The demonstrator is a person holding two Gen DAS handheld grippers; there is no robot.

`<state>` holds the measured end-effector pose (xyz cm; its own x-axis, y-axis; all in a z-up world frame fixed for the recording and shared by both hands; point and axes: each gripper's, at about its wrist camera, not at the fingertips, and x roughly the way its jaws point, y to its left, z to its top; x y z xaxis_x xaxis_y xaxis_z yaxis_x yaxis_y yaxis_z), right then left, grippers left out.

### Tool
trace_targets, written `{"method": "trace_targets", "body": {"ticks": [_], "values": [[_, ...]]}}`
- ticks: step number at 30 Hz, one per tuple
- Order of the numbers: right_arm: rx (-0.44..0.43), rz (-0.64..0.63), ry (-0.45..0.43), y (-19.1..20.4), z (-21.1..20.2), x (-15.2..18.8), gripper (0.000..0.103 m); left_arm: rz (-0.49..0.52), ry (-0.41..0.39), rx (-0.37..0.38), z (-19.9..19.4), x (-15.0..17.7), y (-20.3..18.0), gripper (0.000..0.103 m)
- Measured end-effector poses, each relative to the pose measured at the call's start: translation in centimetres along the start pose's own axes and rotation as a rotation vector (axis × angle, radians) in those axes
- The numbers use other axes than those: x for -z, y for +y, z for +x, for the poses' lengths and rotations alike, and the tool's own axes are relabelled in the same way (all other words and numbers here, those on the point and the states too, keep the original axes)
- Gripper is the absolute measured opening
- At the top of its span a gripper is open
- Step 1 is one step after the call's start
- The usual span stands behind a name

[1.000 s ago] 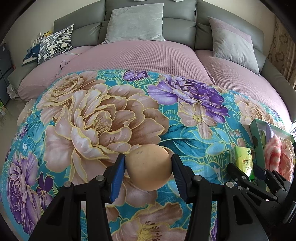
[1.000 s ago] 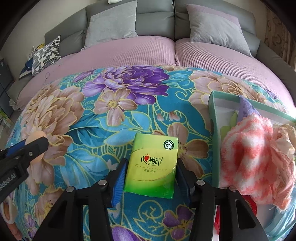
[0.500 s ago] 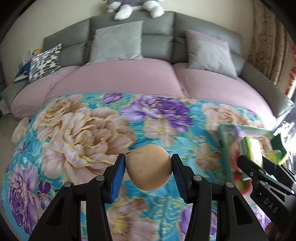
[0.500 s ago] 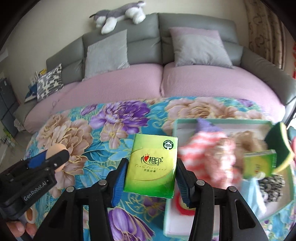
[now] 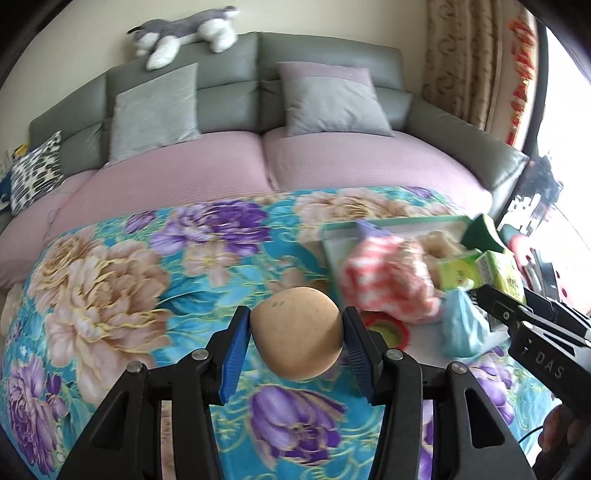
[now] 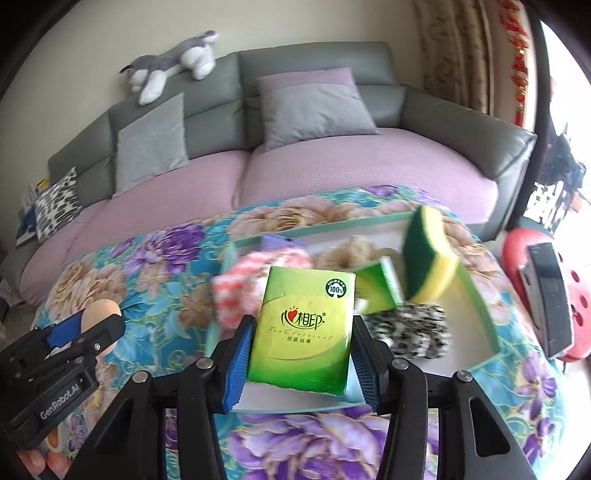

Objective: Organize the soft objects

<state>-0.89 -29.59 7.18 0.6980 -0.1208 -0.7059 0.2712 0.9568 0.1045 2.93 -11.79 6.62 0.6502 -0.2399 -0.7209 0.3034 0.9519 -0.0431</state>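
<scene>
My left gripper is shut on a tan soft ball and holds it above the floral blanket, just left of the green-rimmed tray. My right gripper is shut on a green tissue pack and holds it over the tray's front left part. The tray holds a pink-and-white fluffy cloth, a green-and-yellow sponge, a second green pack and a black-and-white spotted cloth. The left gripper with the ball shows at lower left in the right wrist view.
The floral blanket covers the front of a pink sofa seat. Grey cushions and a plush husky are at the back. A red stool with a dark device stands right of the tray.
Both grippers have risen and moved right with their loads. The tray has come nearer the middle in both views, and the tissue pack now hangs over it.
</scene>
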Motion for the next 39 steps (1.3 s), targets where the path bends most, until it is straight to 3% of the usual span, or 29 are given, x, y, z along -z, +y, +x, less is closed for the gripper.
{"method": "trace_targets", "body": {"ticks": [6, 13, 31, 34, 36, 39], "values": [[0.089, 0.013, -0.002, -3.3, 0.9, 0.2, 0.053, 0.063, 0.024, 0.059, 1.8, 0.3, -4.2, 0.052], [0.096, 0.062, 0.026, -6.5, 2.9, 1.0, 0.053, 0.111, 0.052, 0.113, 4.2, 0.9, -7.7, 0.052], [0.069, 0.049, 0.069, -6.0, 5.5, 1.3, 0.054, 0.147, 0.115, 0.076, 7.7, 1.9, -8.7, 0.053], [0.081, 0.039, 0.072, -5.9, 5.7, 1.2, 0.054, 0.154, 0.120, 0.065, 7.8, 1.9, -8.6, 0.061], [0.082, 0.033, 0.078, -5.9, 5.8, 1.2, 0.054, 0.153, 0.121, 0.064, 7.7, 1.8, -8.5, 0.072], [0.092, 0.019, 0.086, -5.6, 5.9, 1.2, 0.061, 0.154, 0.119, 0.063, 7.3, 1.7, -8.4, 0.073]]}}
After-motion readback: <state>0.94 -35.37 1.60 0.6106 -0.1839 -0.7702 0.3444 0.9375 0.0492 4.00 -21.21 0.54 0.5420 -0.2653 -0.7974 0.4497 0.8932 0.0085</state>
